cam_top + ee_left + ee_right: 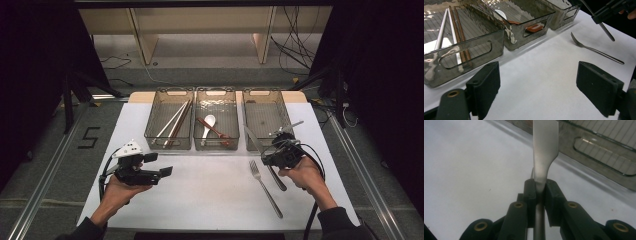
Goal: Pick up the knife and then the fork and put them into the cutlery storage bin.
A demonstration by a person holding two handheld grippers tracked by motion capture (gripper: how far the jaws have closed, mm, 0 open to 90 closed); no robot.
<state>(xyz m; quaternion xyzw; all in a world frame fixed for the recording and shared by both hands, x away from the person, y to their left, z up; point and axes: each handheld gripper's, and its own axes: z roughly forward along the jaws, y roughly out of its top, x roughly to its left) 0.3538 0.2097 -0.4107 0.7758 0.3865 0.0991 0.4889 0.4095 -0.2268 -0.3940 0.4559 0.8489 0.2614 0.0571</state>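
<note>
My right gripper (270, 158) is shut on a steel table knife (253, 140), lifted just in front of the empty right bin (286, 118). In the right gripper view the black jaws pinch the knife (545, 147) where blade meets handle, blade pointing up toward the bin wall (599, 147). A steel fork (265, 186) lies flat on the white mat beside that hand. My left gripper (159, 164) hovers open at the left of the mat, holding nothing. Its pads (486, 83) frame bare mat, with the fork (596, 50) and the held knife (604, 28) farther off.
Three smoky clear bins stand in a row at the back. The left bin (151, 131) holds white and brown chopsticks (176, 123). The middle bin (215, 94) holds a white spoon (208, 121) and a brown one. The mat's (210, 190) front half is bare apart from the fork.
</note>
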